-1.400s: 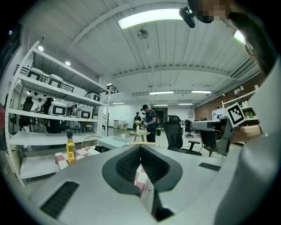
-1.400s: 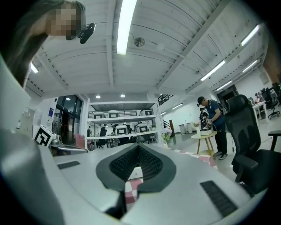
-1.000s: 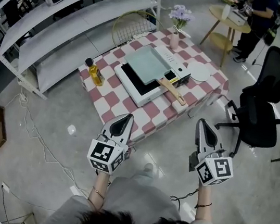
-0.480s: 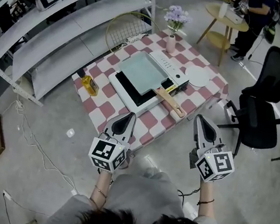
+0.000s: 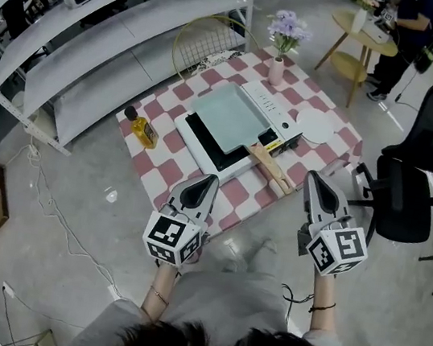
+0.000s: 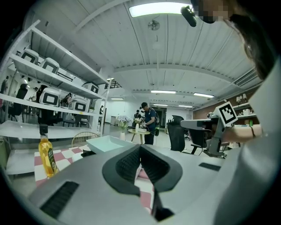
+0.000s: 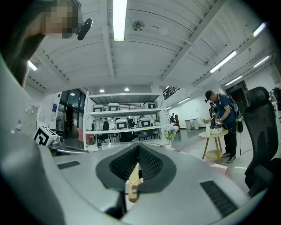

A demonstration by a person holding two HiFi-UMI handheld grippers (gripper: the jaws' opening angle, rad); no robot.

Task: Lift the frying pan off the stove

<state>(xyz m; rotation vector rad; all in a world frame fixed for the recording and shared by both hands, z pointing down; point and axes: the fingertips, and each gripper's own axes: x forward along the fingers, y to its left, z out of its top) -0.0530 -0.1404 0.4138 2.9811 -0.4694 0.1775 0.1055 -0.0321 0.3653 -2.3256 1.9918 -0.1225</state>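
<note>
Compared with the frame one second earlier, both grippers stand closer to the table (image 5: 169, 175). In the head view the left gripper (image 5: 213, 179) now overlaps the near edge of the checked cloth. The right gripper (image 5: 313, 176) now sits near the free end of the wooden handle (image 5: 272, 169), apart from it. The frying pan (image 5: 230, 113), pale green and square, rests on the stove (image 5: 202, 138) at the middle of the table, in the same place on the cooktop as before. Its handle projects past the stove's front corner toward the right gripper. Both sets of tongs are pressed together with nothing pinched between them. The left gripper view shows the pan's rim beyond the closed tips, the oil bottle (image 6: 46, 154) upright at the left and the right gripper at the far right; only the head view shows both grippers against the table edge. The right gripper view shows the handle directly in line beyond its closed tips and the left gripper at the left edge; the pan body cannot be made out there.
</note>
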